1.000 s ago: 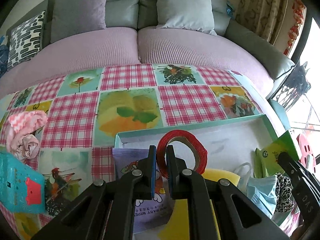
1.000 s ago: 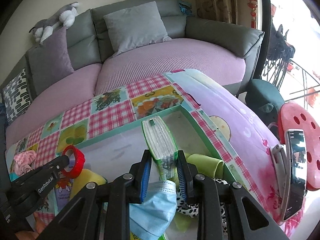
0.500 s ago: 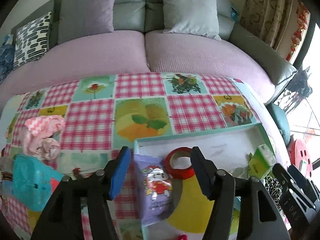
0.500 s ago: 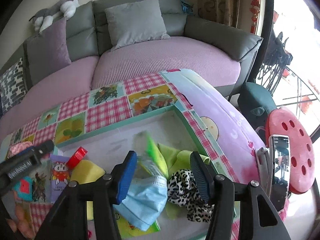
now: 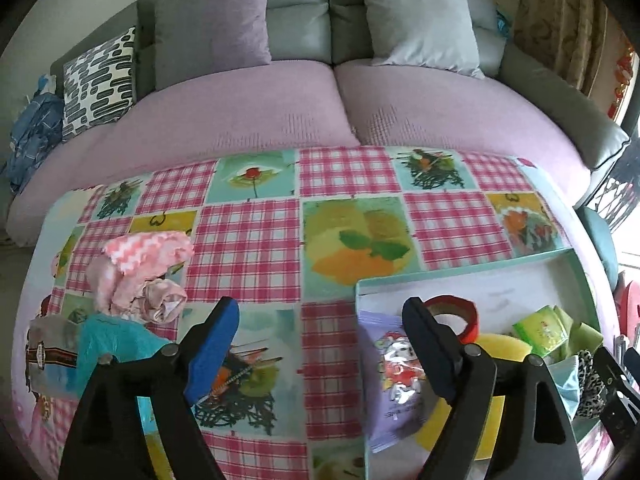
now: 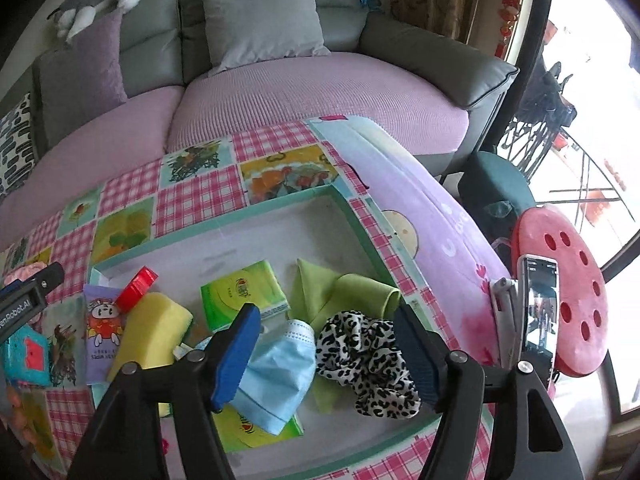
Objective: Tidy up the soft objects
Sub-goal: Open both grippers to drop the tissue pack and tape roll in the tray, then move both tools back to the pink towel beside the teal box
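A teal-rimmed white box [image 6: 352, 216] [image 5: 472, 270] sits on the patchwork tablecloth. It holds a red tape roll [image 6: 137, 282] [image 5: 460, 312], a purple wipes pack [image 6: 100, 332] [image 5: 396, 376], a yellow sponge [image 6: 154, 330], a green tissue pack [image 6: 242, 292] [image 5: 540, 330], a green cloth [image 6: 344, 292], a blue face mask [image 6: 276, 376] and a leopard scrunchie [image 6: 368, 364]. My left gripper [image 5: 320, 344] is open and empty above the cloth, left of the box. My right gripper [image 6: 328, 348] is open and empty above the mask and scrunchie. A pink cloth bundle [image 5: 140, 276] and a teal pack [image 5: 108, 352] lie outside, at left.
A grey sofa with purple seat covers [image 5: 340, 108] and cushions runs behind the table. A red perforated stool [image 6: 560, 300] with a phone on a stand [image 6: 536, 312] is at the right of the table. A second green pack [image 6: 256, 432] lies under the mask.
My left gripper opened, dropped the red tape roll in the box and drew back leftward. My right gripper opened and released the green tissue pack, which now lies flat in the box.
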The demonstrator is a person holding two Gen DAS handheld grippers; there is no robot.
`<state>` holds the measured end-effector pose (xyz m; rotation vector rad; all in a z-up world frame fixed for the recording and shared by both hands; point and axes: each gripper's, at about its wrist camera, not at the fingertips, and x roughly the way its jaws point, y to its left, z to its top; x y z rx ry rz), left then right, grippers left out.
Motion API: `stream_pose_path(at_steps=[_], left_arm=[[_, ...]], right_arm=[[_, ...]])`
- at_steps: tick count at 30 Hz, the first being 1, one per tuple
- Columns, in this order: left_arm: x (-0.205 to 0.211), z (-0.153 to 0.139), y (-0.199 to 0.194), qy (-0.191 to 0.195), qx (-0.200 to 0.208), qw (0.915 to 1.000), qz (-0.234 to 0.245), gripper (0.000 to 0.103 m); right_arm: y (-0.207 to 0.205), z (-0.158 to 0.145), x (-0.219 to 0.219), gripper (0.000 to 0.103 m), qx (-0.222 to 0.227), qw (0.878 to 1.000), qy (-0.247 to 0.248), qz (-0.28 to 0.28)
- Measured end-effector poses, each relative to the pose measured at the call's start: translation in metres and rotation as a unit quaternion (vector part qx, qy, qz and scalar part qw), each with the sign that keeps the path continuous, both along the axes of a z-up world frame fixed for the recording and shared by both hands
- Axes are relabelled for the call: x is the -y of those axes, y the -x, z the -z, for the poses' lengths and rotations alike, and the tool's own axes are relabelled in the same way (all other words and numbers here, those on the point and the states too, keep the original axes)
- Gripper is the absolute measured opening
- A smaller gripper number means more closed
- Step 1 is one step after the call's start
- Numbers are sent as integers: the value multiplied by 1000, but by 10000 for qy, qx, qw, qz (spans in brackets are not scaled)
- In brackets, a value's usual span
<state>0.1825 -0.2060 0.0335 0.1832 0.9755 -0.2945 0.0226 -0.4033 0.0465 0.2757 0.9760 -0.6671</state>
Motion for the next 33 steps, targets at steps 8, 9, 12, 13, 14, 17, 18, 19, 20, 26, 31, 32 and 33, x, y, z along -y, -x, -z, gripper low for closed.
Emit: stream_pose_path(at_steps=[8,9,12,13,14,17,18,19,20,26,31,32,33], left_arm=[[-9,1,-4,-58,-16,10000,-19,85],[-9,0,-5,-76,-15,10000,-6,88],[-14,-1,-6,-160,46,9998,-48,93],[-16,-1,-7,-170,58,9998,-74,93],[-18,-2,-7,-171,61,9998,-109,93],[-25,-3,-10,-161,54,9997,-192,94],[-28,-3,-12,-166,67,9996,-218,95],[-30,-4,-13,-174,82,9995,-241,95],[-32,-5,-13,-175,91,9995,-264,95],[-44,-9,-17,-108,69,9994,-311,95],[-69,-19,-19,-76,105,9990,-433,95],[-75,-22,-20,-82,134,9986,-506,95],[-82,-25,-20,-96,168,9981,-593,95]], right_arm=[[-7,5,-6,73,-73,9999,-93,-123],[-8,6,-7,80,-66,9998,-107,-133],[-10,8,-10,103,-88,9997,-110,-179],[-12,8,-12,103,-113,9997,-80,-219],[-13,9,-14,103,-130,9996,-56,-256],[-16,11,-18,103,-172,9993,-71,-316],[-17,12,-20,103,-179,9992,-94,-339],[-18,12,-20,103,-185,9992,-106,-346],[-19,13,-21,103,-193,9991,-102,-360],[-23,11,-28,103,-219,9989,-64,-408],[-32,10,-42,103,-237,9979,-42,-600],[-34,10,-46,103,-216,9976,-60,-656],[-38,9,-52,103,-171,9971,-104,-740]])
